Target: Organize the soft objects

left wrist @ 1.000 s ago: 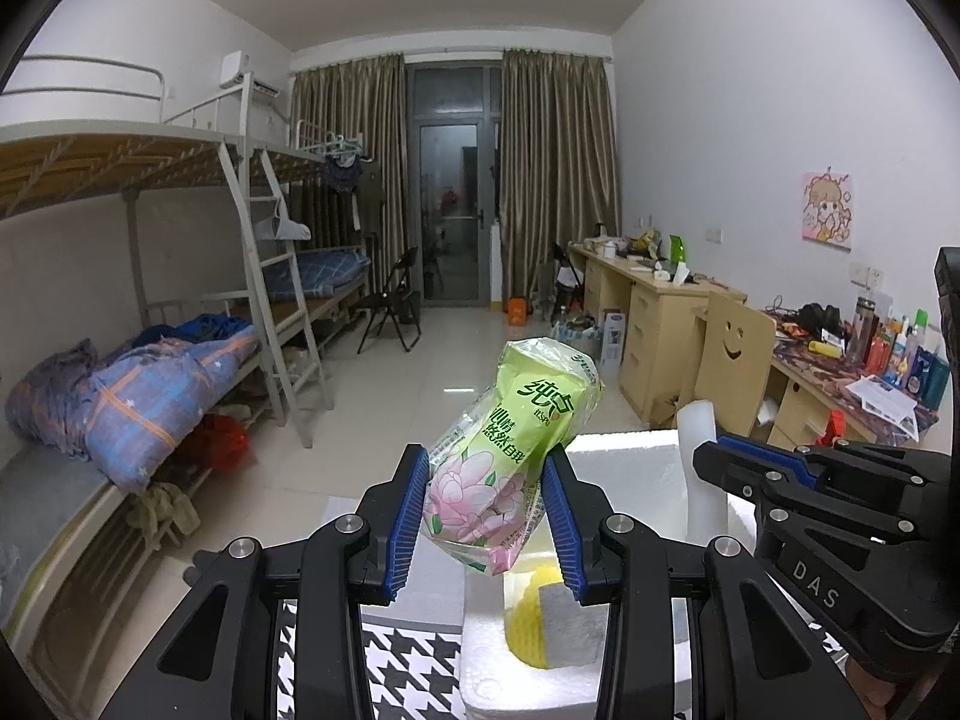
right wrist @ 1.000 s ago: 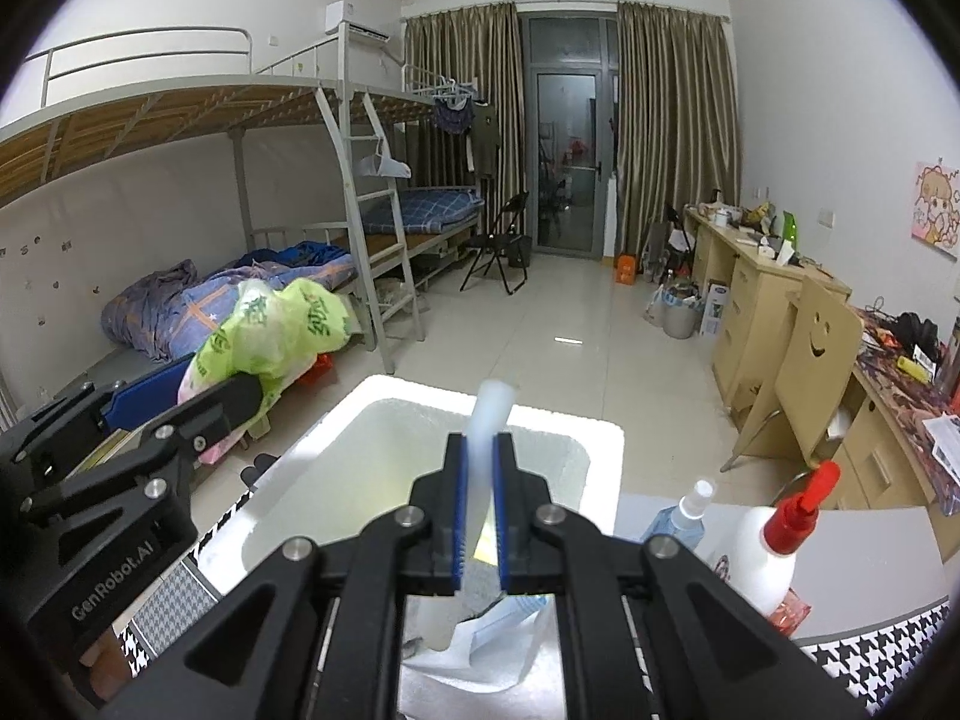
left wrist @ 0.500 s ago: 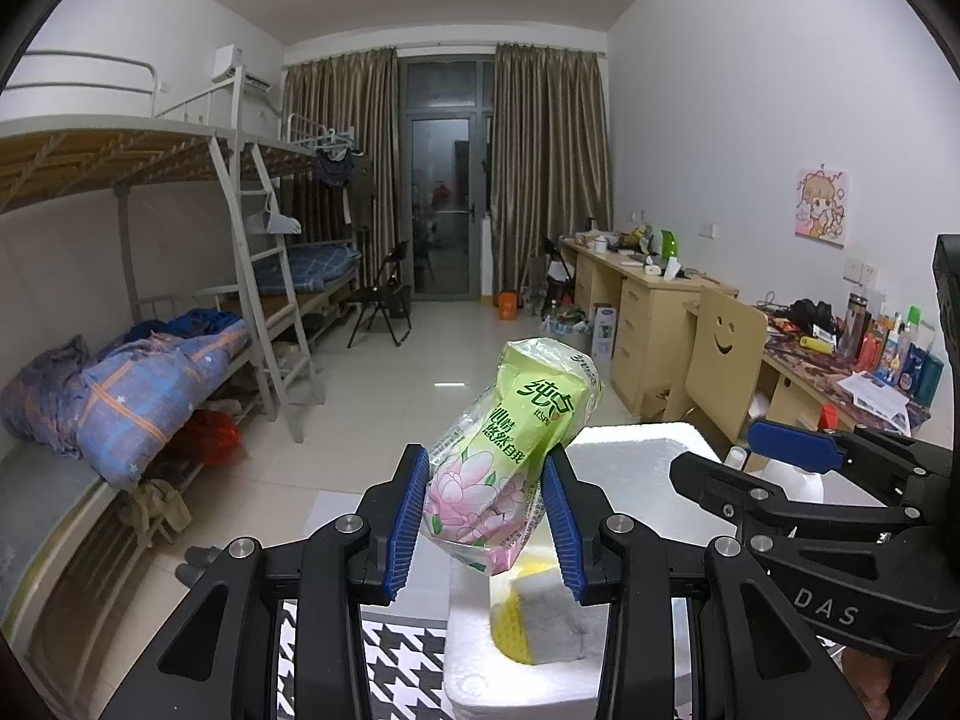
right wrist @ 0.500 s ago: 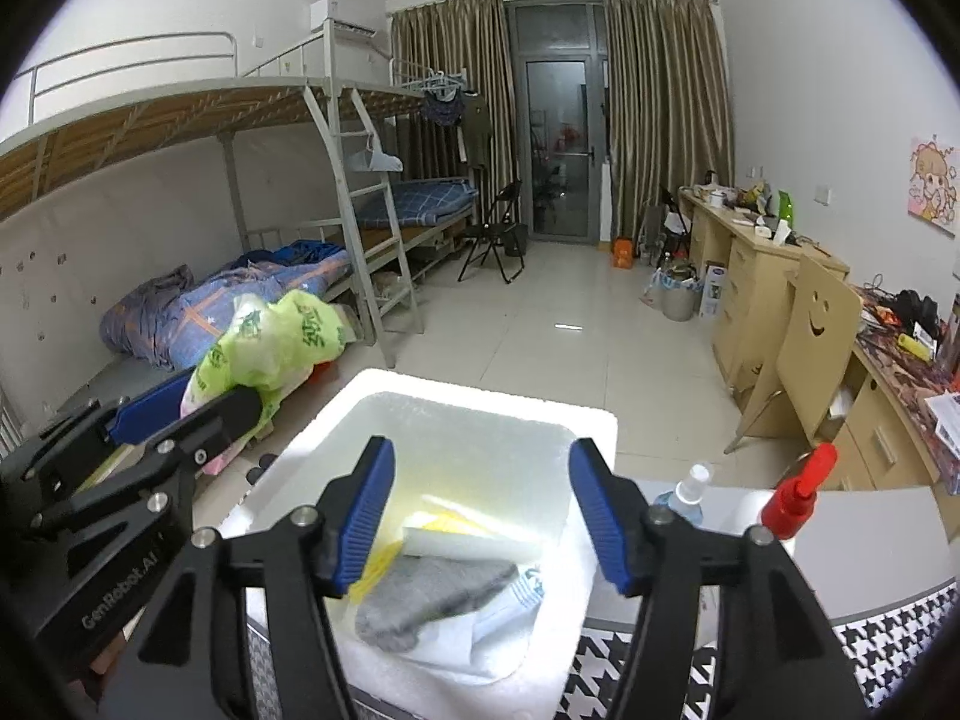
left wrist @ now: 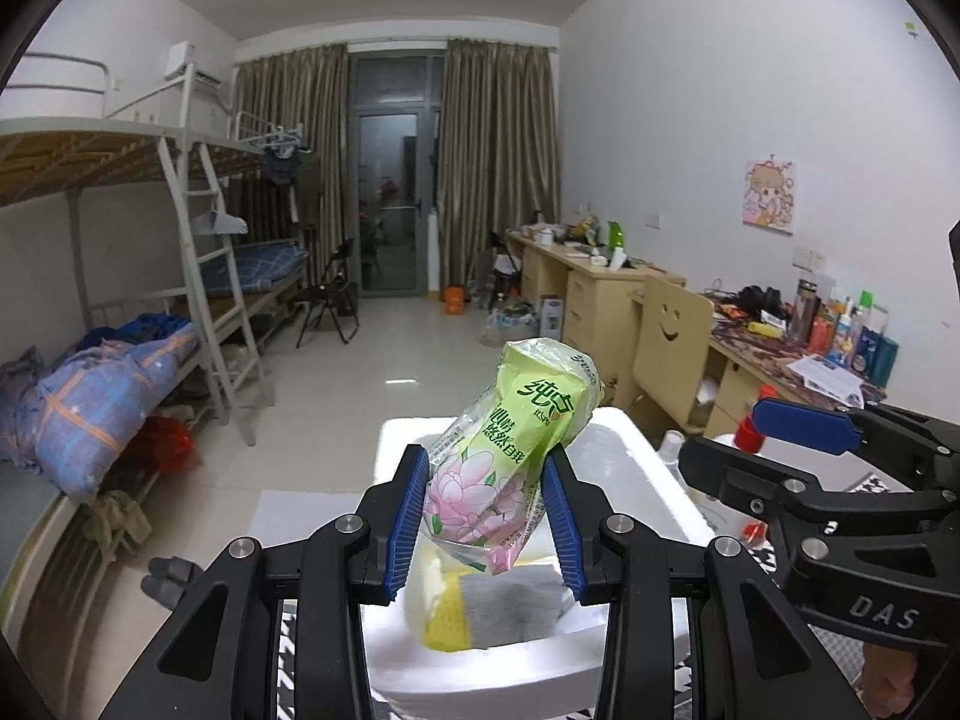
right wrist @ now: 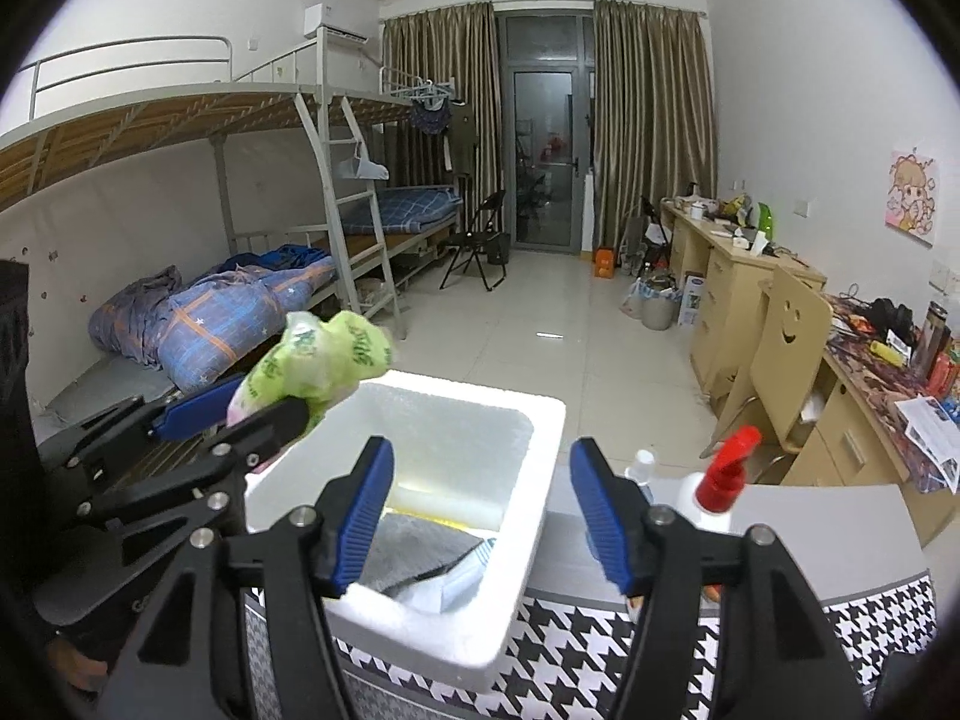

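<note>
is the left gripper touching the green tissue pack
Touching. The left wrist view shows both blue pads of the left gripper pressed against the green tissue pack, holding it up.

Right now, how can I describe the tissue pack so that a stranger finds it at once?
Find the white foam box on the houndstooth cloth. Just above its near end, the left tongs grip the tissue pack, tilted. It is the only soft plastic pack with a light green top and pink flowers below; the things in the box are yellow, grey and white.
</note>
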`<state>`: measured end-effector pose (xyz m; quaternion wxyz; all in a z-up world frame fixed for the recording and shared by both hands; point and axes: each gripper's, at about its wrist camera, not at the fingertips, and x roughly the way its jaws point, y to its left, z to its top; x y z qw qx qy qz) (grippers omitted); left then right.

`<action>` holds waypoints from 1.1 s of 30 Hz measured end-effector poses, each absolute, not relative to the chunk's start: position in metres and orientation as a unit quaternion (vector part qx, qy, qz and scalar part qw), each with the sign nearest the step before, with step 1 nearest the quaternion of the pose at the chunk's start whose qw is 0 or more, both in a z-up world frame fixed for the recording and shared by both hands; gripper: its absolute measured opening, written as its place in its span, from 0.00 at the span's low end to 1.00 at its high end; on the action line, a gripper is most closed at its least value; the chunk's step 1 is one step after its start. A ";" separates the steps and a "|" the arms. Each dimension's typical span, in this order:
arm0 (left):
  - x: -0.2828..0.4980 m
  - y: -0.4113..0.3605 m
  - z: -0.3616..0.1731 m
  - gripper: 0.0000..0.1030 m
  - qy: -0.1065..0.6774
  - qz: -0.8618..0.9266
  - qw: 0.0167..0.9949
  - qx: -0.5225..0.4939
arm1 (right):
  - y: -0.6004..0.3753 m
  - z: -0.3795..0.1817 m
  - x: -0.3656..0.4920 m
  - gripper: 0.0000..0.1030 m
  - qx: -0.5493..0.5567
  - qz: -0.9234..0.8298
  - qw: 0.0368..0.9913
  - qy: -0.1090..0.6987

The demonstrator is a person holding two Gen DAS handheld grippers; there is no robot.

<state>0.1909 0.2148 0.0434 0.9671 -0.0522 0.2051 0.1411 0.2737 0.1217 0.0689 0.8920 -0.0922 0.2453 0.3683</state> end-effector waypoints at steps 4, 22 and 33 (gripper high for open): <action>0.198 0.215 0.037 0.39 0.216 0.119 0.967 -0.064 | 0.115 0.069 0.271 0.64 -0.093 0.365 0.893 0.245; 0.179 0.197 0.041 0.99 0.190 0.133 0.971 -0.051 | 0.078 0.072 0.250 0.64 -0.092 0.343 0.904 0.237; 0.125 0.165 0.060 0.99 0.176 0.153 0.972 -0.037 | 0.048 0.086 0.208 0.89 -0.090 0.332 0.918 0.197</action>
